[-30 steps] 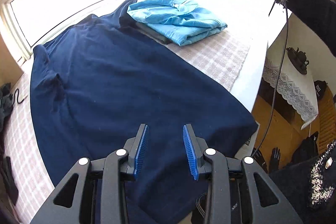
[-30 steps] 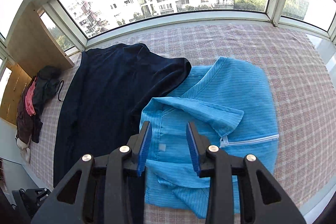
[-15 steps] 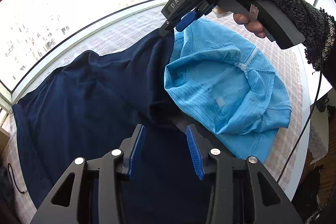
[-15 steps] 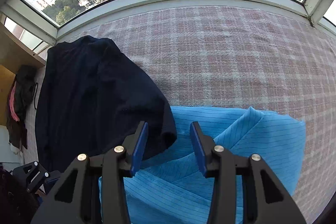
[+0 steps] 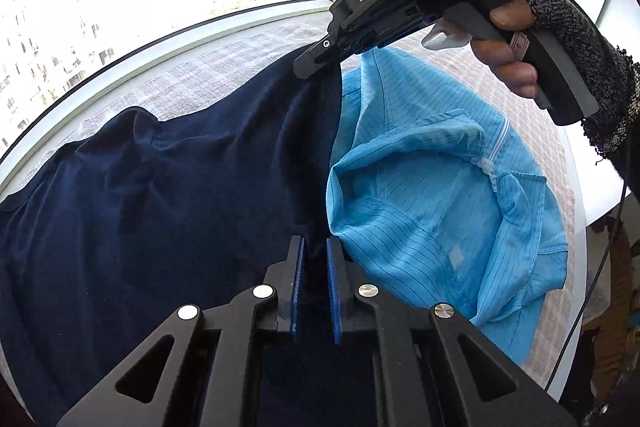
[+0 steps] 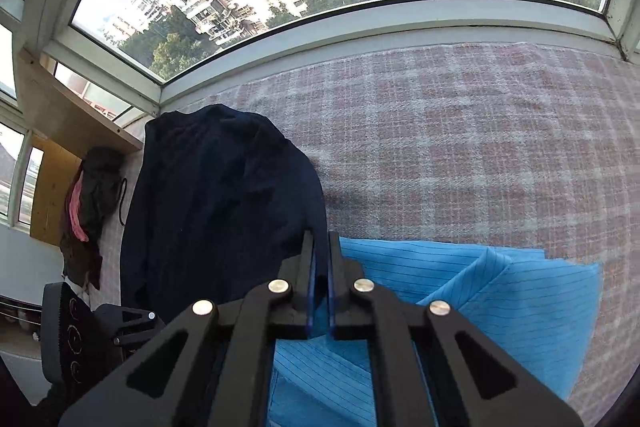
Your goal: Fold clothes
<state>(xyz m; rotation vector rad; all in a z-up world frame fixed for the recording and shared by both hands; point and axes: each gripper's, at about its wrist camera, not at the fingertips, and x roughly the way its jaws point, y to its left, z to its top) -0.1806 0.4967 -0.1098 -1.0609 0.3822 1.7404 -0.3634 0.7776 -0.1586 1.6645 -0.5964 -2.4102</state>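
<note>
Navy shirt (image 5: 168, 211) lies spread on the checked cloth (image 6: 460, 131), its edge over the folded blue shirt (image 5: 432, 211). Both grippers' jaws have just been closing: the left gripper (image 5: 316, 247) pinches navy fabric near the blue shirt, and the right gripper (image 6: 320, 247) clamps the navy edge.

Between the fingers of the left gripper (image 5: 316, 247), a navy garment (image 5: 160, 211) is showing as soft, matt knit cloth. Just right of it, a blue shirt (image 5: 432, 211) is looking like thin, smooth woven fabric with fine pinstripes. Ahead of the right gripper (image 6: 321, 241), a checked blanket (image 6: 460, 147) is appearing rough and woolly. Both grippers are reading as matt black plastic with shiny metal pins.
</note>
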